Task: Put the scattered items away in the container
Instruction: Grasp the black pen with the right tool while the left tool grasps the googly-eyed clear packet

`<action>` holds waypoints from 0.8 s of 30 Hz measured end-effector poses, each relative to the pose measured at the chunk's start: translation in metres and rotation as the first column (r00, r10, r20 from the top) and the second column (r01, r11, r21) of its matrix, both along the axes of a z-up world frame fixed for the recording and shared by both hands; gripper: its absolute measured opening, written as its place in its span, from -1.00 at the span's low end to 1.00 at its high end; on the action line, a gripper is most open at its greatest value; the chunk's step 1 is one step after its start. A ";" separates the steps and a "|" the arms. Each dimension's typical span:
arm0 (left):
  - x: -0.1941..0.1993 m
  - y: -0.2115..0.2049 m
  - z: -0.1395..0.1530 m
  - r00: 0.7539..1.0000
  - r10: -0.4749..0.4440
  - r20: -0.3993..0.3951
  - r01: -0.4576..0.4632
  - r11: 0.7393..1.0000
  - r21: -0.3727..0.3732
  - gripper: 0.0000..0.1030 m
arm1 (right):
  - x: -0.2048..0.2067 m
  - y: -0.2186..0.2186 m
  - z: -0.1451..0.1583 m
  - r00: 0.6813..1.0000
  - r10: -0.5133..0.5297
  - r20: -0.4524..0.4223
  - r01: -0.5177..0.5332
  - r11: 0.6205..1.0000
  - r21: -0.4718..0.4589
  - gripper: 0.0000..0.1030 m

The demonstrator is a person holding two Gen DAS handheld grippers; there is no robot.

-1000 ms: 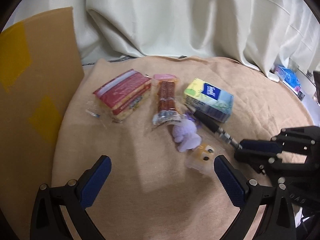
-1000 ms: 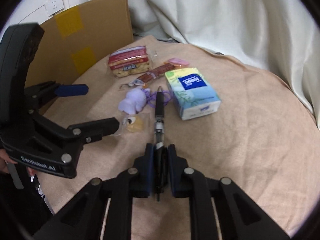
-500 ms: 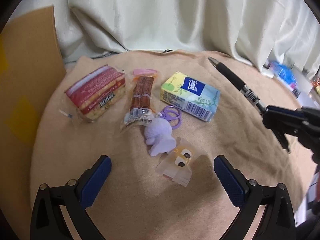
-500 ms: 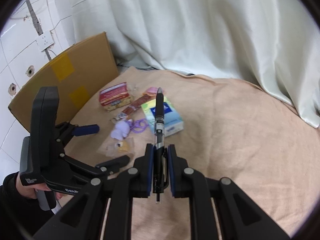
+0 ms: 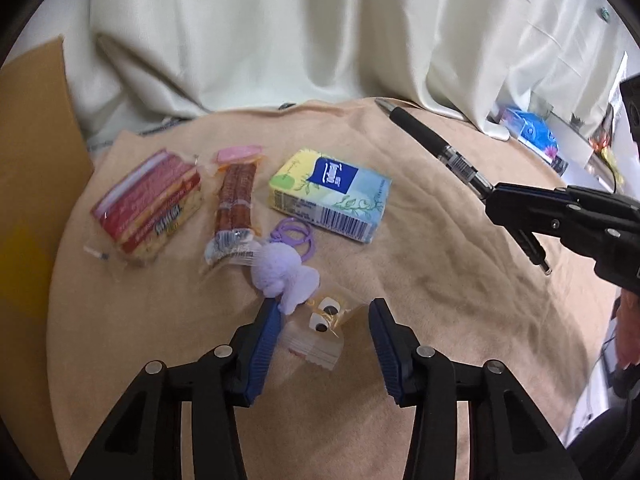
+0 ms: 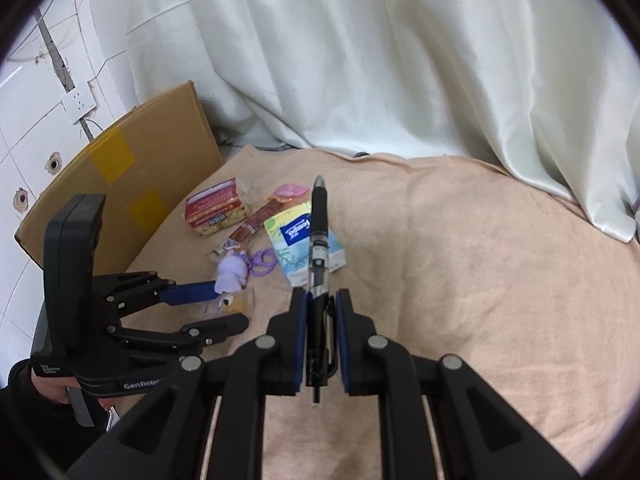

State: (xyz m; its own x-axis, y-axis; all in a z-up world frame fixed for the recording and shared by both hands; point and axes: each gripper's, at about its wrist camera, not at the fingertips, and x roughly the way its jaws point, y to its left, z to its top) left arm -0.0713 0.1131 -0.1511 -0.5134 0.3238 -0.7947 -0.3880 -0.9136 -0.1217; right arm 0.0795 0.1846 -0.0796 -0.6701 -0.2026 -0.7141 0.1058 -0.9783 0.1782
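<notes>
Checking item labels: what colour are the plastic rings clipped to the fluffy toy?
Purple, like the fluffy plush toy itself; the plastic rings show best in the left wrist view.

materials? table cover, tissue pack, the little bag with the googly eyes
Table cover: tan fabric, looks like fleece or terry; matte, soft creases.
Tissue pack: printed plastic film, probably; slight sheen, barcode on the side.
Googly-eye bag: clear glossy plastic, contents visible through it, serrated edge. It lies between the closing jaws of the left gripper.

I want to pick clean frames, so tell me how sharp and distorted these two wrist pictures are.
Left wrist view: snack packs smeared by motion blur, fisheye bends the edges, dark corner vignette. Right wrist view: the pen and right gripper fairly sharp, curtain bright, same fisheye curve.
</notes>
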 end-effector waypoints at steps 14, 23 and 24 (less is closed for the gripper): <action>0.010 -0.004 0.025 0.999 -0.002 -0.046 0.002 1.000 0.007 -0.51 | 0.003 0.007 0.003 1.000 -0.022 -0.017 0.021 1.000 -0.014 -0.67; 0.019 -0.031 0.068 0.976 0.108 -0.189 -0.110 0.994 -0.004 -0.51 | 0.006 0.004 0.015 0.997 -0.034 -0.067 0.032 0.999 -0.027 -0.67; 0.020 -0.035 0.072 0.971 0.119 -0.209 -0.125 0.992 -0.015 -0.51 | 0.006 0.003 0.017 0.996 -0.036 -0.077 0.033 0.999 -0.030 -0.67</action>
